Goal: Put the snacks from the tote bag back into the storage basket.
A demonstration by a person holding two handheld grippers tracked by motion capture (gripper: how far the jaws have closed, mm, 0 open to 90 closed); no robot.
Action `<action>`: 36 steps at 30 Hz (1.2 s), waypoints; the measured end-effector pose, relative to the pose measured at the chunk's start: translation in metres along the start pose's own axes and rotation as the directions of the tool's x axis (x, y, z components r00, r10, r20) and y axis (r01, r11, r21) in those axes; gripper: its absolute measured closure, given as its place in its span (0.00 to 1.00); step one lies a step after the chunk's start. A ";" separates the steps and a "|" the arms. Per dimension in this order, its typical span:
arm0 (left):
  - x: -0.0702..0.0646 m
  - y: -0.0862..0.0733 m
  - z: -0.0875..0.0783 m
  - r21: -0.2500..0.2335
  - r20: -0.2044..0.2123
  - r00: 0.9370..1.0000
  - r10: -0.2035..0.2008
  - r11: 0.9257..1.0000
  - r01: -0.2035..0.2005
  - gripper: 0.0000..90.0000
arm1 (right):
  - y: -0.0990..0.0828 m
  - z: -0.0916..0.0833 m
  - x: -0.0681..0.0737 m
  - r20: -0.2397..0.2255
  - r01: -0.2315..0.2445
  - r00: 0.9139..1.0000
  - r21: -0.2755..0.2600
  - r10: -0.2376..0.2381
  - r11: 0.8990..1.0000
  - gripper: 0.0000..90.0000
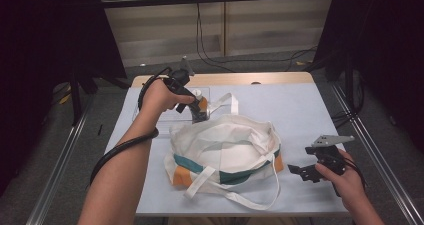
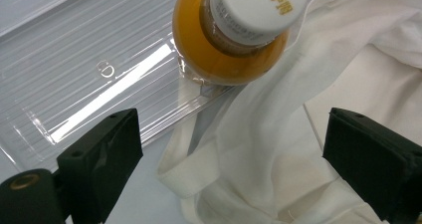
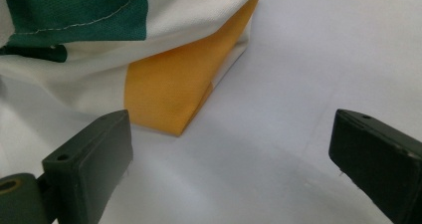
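Left gripper view: left tool (image 2: pixel 239 157) gaping wide over an orange drink bottle (image 2: pixel 234 40), nothing gripped yet.

Its two black jaws stand well apart, and the white-capped bottle sits upright just past them on the corner of a clear plastic tray (image 2: pixel 84 69), right next to the rumpled white tote bag (image 2: pixel 278 134). My guess is the step is grabbing that bottle to drop it in the bag, so I'd push forward until the jaws straddle the body below the cap, then squeeze. Watch the bag strap lying between the jaws, easy to pinch by mistake. In the high view the right tool (image 1: pixel 300 171) is also wide open, empty, hovering near the bag's orange corner (image 3: pixel 174 94) over the desk (image 1: pixel 300 105).
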State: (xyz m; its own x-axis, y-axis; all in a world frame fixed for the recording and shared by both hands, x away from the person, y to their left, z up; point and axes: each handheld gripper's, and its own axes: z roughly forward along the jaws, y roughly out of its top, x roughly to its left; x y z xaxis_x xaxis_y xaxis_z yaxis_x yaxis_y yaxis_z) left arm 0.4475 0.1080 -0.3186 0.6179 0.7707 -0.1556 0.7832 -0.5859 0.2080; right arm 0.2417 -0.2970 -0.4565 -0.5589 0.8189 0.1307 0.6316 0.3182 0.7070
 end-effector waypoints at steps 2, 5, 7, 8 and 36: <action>0.000 -0.002 -0.002 0.000 -0.001 1.000 0.004 1.000 -0.004 0.09 | 0.000 0.000 0.000 0.002 -0.002 1.000 -0.002 0.002 1.000 0.04; -0.001 -0.005 -0.002 -0.001 -0.004 1.000 -0.002 1.000 0.002 0.09 | 0.001 0.000 0.000 0.002 0.005 1.000 -0.006 -0.005 1.000 0.04; -0.001 -0.007 -0.002 0.001 0.004 1.000 0.005 1.000 -0.005 0.09 | 0.002 0.000 0.001 0.000 0.007 1.000 -0.003 -0.007 1.000 0.04; -0.001 -0.008 -0.002 -0.001 0.005 1.000 0.002 1.000 -0.002 0.09 | 0.002 0.001 0.001 -0.001 0.008 1.000 -0.007 -0.008 1.000 0.04; 0.000 -0.044 -0.008 -0.031 0.011 1.000 0.011 0.999 -0.011 0.09 | 0.008 0.006 0.006 -0.010 0.033 0.999 -0.001 -0.033 0.999 0.04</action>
State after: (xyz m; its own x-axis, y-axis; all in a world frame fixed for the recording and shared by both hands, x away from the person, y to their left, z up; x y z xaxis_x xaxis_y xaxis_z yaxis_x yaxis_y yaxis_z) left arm 0.4131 0.1358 -0.3202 0.6274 0.7612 -0.1639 0.7738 -0.5862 0.2399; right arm 0.2463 -0.2867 -0.4542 -0.5850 0.8029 0.1143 0.6123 0.3449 0.7114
